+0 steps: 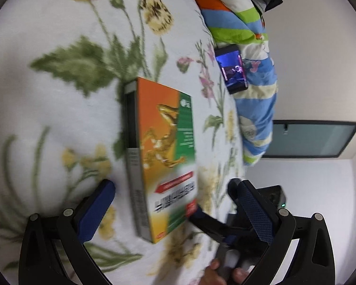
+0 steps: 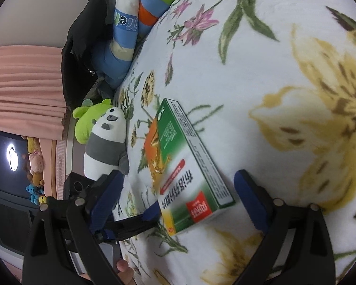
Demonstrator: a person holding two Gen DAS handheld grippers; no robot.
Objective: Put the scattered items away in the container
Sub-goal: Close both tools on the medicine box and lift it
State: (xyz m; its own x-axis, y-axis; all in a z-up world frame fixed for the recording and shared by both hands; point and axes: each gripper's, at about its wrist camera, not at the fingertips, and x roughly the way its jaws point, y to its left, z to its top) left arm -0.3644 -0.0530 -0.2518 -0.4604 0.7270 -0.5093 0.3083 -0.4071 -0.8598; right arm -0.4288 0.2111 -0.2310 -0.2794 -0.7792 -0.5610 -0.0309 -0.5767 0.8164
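Box: orange and green rectangular cardboard carton (image 1: 165, 156), lying on the bed between both pairs of fingers, gripped by neither.
Left gripper (image 1: 175, 204): black frame with blue padded fingers (image 1: 96, 211), spread wide apart either side of the carton's near end, pads not pressing it.
Right gripper (image 2: 181, 197): black frame with blue pads, spread wide apart around the carton's near end, not touching its sides.
Left view only: lit dark phone (image 1: 231, 68) lying far right at the edge of the striped bedding; dark framed glass panel (image 1: 313, 140) on the white wall at right; the other tool's blue fingertip (image 1: 197, 213) touching the carton's near right corner; fingers of a hand (image 1: 216, 273) at the bottom edge.
Right view only: white and grey plush panda (image 2: 106, 144) at left, beside a lime green plush toy (image 2: 87, 123); pink pleated curtain (image 2: 23, 90) far left; row of small teddy bears (image 2: 35, 173) on a ledge; round ceiling light (image 2: 11, 156); black bag or garment (image 2: 80, 54) far left.
Both views: blue, green, orange and white striped bedding (image 1: 239, 23) bunched at the far end.
Surface: white fleecy blanket printed with yellow, pink and green flowers (image 2: 284, 71), covering the bed.
Container: cannot tell, none seen in either view.
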